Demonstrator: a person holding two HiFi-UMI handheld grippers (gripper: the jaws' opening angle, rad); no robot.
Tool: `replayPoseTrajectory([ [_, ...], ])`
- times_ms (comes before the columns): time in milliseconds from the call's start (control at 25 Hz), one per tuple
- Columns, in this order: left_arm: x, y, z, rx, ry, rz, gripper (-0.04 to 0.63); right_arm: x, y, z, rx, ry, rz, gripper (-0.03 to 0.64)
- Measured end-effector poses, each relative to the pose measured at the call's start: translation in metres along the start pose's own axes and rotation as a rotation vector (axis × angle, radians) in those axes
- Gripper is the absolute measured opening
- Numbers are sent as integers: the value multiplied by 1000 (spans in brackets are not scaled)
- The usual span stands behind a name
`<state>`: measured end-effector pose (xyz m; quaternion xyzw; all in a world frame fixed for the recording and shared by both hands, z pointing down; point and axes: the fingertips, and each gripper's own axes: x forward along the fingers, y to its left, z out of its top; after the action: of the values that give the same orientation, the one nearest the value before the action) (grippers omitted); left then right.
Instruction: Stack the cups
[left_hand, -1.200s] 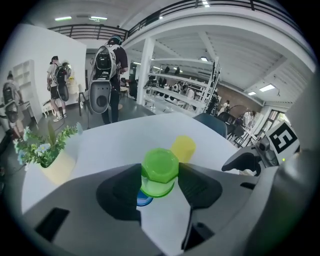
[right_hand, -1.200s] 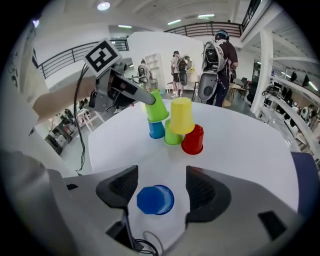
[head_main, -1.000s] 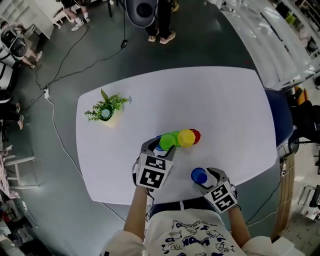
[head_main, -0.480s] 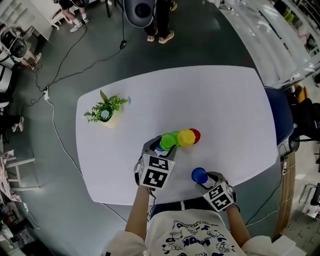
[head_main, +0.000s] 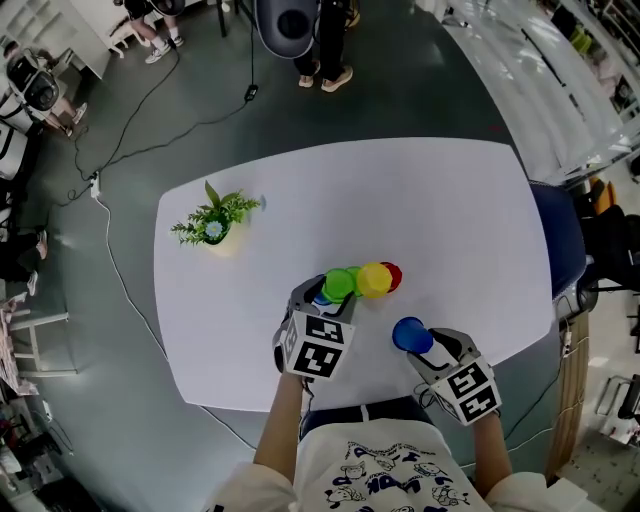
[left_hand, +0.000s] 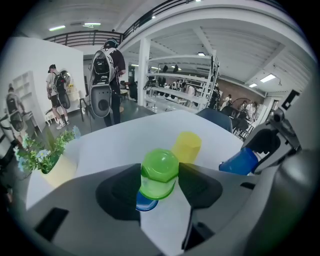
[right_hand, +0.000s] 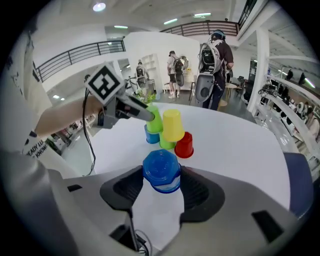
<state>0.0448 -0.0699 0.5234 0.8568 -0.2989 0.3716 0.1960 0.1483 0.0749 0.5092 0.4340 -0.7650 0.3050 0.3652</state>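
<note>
Here right gripper (head_main: 419, 344) just closed on blue cup (head_main: 408, 333).

Low in the centre of the frame, on the white table (head_main: 450, 220), the left gripper (head_main: 325, 296) grips a green cup (head_main: 338, 284), which touches a yellow cup (head_main: 374, 279) with a red cup (head_main: 391, 275) just beyond. At lower right the right gripper (head_main: 426, 345) — its jaws have just been closing — holds a blue cup (head_main: 410, 334). A small plant (head_main: 215, 222) stands at the left.

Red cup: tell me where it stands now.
In the head view the red cup stands on the white table, immediately right of the yellow cup, toward the table's near edge.
</note>
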Motion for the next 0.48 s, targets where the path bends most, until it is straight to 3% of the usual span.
replayPoseTrajectory([
  [480,-2,-5,4,-13,-28,17,245,-48,-20,129,0,-248,40,247],
])
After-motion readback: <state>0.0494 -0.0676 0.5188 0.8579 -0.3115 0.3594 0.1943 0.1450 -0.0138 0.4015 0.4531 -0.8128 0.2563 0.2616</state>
